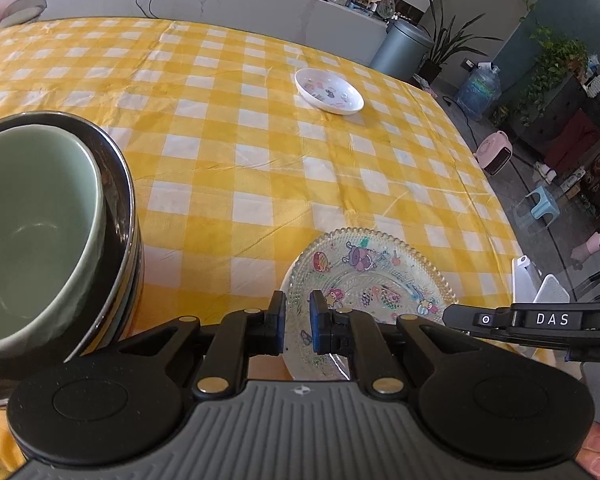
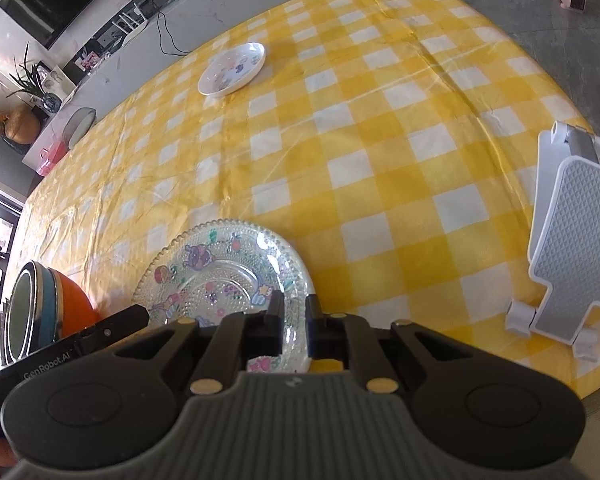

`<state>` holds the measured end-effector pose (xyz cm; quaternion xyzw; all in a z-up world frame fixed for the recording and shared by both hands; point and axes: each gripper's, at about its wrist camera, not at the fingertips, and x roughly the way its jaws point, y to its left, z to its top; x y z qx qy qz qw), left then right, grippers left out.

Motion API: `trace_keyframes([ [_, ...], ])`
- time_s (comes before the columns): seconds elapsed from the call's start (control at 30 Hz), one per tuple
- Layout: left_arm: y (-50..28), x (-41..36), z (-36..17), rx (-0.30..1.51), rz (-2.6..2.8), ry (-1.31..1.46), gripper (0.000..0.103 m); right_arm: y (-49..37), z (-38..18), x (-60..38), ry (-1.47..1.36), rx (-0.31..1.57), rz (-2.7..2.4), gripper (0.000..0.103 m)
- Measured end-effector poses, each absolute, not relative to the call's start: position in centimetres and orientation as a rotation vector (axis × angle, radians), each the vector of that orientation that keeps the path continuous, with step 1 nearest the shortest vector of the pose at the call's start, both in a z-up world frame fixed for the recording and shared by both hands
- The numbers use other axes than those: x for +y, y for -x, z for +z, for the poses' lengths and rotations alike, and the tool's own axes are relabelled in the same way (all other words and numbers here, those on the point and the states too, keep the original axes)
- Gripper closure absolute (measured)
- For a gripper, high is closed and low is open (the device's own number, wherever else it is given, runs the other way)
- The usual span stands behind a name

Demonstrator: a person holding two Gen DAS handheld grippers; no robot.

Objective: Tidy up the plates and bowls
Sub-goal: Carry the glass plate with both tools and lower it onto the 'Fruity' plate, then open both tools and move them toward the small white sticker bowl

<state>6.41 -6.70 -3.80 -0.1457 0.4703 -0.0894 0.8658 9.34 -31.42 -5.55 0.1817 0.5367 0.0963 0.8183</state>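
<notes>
Left wrist view first: left gripper (image 1: 297,322) clenched on near-left rim of glass plate (image 1: 374,280); stacked bowls (image 1: 40,216) at left. Needed level lift.

Right wrist view: right gripper (image 2: 294,320) clenched on same plate's near-right rim; white dish (image 2: 233,68) far off. Needed matched pull, no twisting.

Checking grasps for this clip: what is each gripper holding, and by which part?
Both hold the glass plate: the left gripper is shut on its near-left rim, the right gripper on its near-right rim.
</notes>
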Motion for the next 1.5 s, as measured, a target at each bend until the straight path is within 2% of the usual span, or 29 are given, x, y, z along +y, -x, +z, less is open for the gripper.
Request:
trace_keyframes([
  [1.03,-6.3,-8.6,-3.9,0.967,-0.155,0.139,0.089,-8.4,-5.1,-28.5,-0.178,1.108,0.161,0.096],
  [1.1,-6.0,-8.8,-3.5,0.948,-0.139,0.097,0.088,-8.4,-5.1,-28.5,-0.183,1.116,0.165,0.091],
  [1.13,-5.9,-8.9,-3.2,0.937,-0.131,0.081,0.083,-8.4,-5.1,-28.5,-0.183,1.126,0.164,0.091],
  [1.2,-5.8,-8.9,-2.6,0.921,-0.126,0.071,0.080,-8.3,-5.0,-28.7,-0.185,1.118,0.138,0.073],
  [1.33,-6.3,-8.2,-1.9,0.936,-0.131,0.138,0.076,-7.8,-4.3,-29.3,-0.228,1.069,0.132,0.071],
  [1.5,-7.6,-8.1,-1.0,0.967,-0.146,0.181,0.075,-7.4,-3.6,-29.5,-0.249,1.018,0.121,0.070],
])
